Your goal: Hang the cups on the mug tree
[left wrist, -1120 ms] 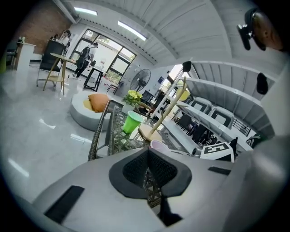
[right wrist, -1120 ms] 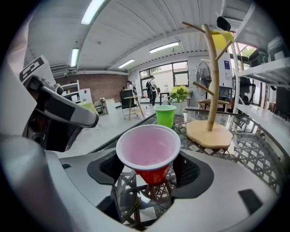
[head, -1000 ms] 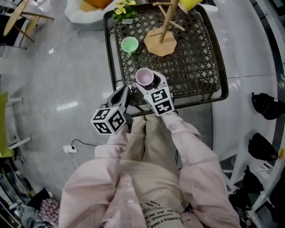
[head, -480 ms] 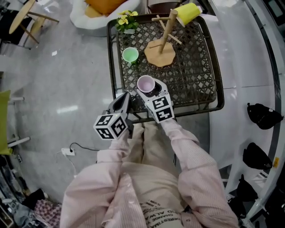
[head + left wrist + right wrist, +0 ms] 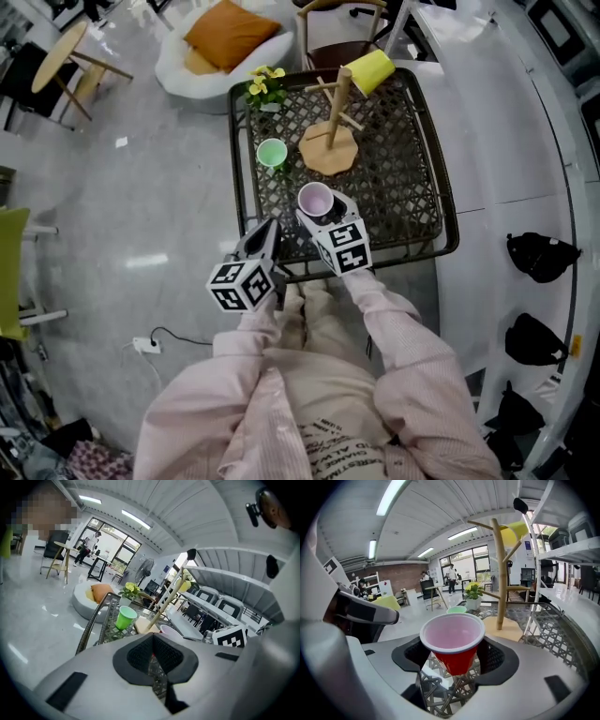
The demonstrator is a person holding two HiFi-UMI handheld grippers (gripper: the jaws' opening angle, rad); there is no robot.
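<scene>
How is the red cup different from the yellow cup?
The red cup stands upright with its mouth up, gripped in the right tool. The yellow cup hangs tipped over on a peg of the mug tree. The red cup is red outside and pale pink inside, while the yellow cup looks yellow wherever it shows. Both are small tapered cups.

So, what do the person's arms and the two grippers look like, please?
Both arms are covered by long, pale pink sleeves with fine ribbing. The left gripper and the right gripper have light grey bodies, with black, textured pads inside the jaws. Each gripper carries a white cube printed with black square markers. No cables are visible on them.
</scene>
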